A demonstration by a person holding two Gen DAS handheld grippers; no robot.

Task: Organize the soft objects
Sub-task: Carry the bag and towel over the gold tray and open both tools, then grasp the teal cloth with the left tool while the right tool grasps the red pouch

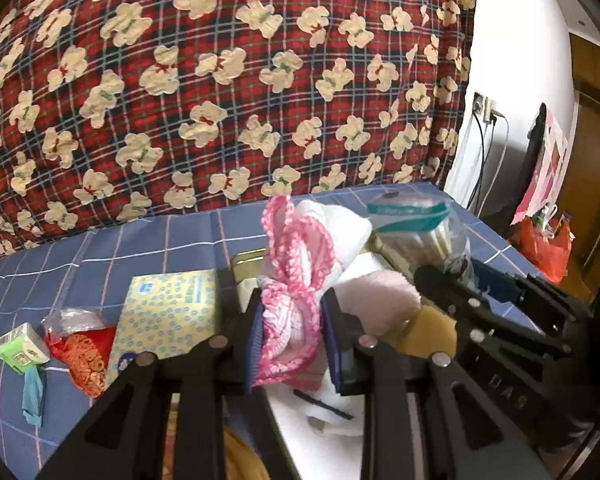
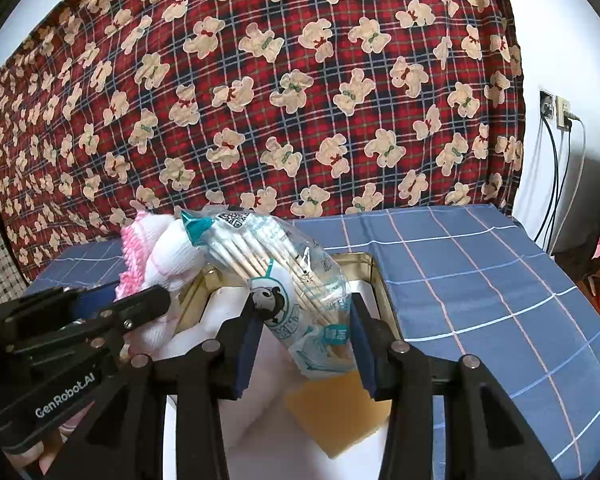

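Left wrist view: my left claw (image 1: 292, 332) clamps pink knit cloth (image 1: 292, 280), upright over tin box (image 1: 246, 262); right claw at 2 o'clock.

Right wrist view: my right claw (image 2: 306, 344) grips swab bag (image 2: 284, 280), long axis toward 11 o'clock, above box; left claw at 9.

Two grippers showing: left gripper (image 1: 292, 344), right gripper (image 2: 304, 344). One pink-white knitted cloth (image 1: 296, 280) sitting at centre of left wrist view. One bag of cotton swabs (image 2: 284, 276) sitting at centre of right wrist view. One metal tin (image 2: 374, 280) lying behind it. One yellow sponge (image 2: 340, 412) lying at bottom centre. One tissue box (image 1: 164, 316), one red pouch (image 1: 86, 356), one green pack (image 1: 20, 346) lying at lower left of left wrist view. One teddy-bear blanket (image 1: 220, 80) filling top.
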